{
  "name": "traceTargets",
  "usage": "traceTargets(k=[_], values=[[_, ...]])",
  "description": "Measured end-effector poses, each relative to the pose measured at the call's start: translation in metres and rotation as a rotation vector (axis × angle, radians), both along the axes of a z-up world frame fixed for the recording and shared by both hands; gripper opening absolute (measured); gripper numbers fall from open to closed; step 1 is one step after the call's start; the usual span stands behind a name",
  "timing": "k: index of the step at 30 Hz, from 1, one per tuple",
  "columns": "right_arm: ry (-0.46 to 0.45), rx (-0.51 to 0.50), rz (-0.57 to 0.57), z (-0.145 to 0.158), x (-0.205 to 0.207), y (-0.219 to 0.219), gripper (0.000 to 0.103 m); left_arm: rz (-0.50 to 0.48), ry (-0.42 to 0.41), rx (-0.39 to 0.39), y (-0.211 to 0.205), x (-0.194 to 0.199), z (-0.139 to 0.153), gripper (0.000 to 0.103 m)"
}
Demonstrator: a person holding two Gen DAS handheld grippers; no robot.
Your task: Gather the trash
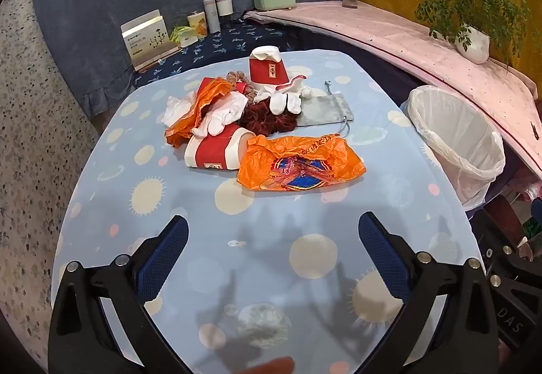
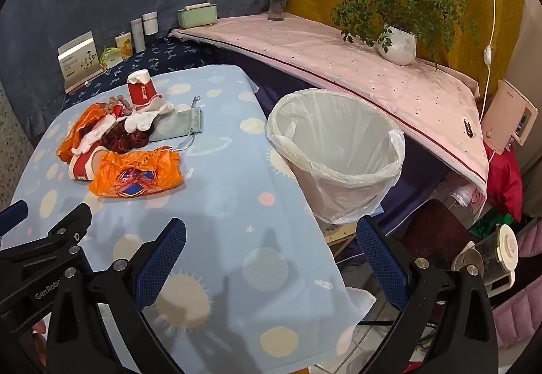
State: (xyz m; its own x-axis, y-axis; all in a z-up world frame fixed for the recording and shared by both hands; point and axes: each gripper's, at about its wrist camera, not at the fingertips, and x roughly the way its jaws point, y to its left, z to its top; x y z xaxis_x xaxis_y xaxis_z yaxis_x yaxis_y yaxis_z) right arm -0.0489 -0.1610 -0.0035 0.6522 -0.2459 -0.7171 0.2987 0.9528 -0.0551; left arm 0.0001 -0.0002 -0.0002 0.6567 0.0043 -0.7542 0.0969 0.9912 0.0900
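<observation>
blue cloth with suns and planets covers the bench [image 1: 271,259], and the rubbish sits heaped toward its far end, well short of the far edge. nearest the near edge of the heap lies a flattened orange bag [image 1: 301,164], touching a tipped red-and-white paper cup [image 1: 213,152]; behind them are white gloves [image 1: 220,115], a dark red scrunchie [image 1: 267,118], a grey pouch [image 1: 325,110], another crumpled orange bag [image 1: 200,103] and an upright-looking inverted cup [image 1: 267,69].

the lined bin [image 2: 338,150] stands just off the bench's right edge, mouth open and apparently empty, handy for a short carry from the heap.

left tool [image 1: 272,238] hovers over the near part of the bench, fingers spread wide, gripping nothing. right tool [image 2: 271,242] hangs over the near right edge, equally wide and empty, pointed toward the bin. nothing looks collected yet; the loose orange bag seems the easiest first pick.
</observation>
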Motion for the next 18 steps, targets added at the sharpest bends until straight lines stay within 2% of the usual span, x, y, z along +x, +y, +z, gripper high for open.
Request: traceTargets(k=[18], values=[[0.001,-0.004,0.009,-0.0004,-0.0004,0.0062,0.096,0.009,-0.006,-0.008,0.0027,-0.0006,0.0014,0.096]])
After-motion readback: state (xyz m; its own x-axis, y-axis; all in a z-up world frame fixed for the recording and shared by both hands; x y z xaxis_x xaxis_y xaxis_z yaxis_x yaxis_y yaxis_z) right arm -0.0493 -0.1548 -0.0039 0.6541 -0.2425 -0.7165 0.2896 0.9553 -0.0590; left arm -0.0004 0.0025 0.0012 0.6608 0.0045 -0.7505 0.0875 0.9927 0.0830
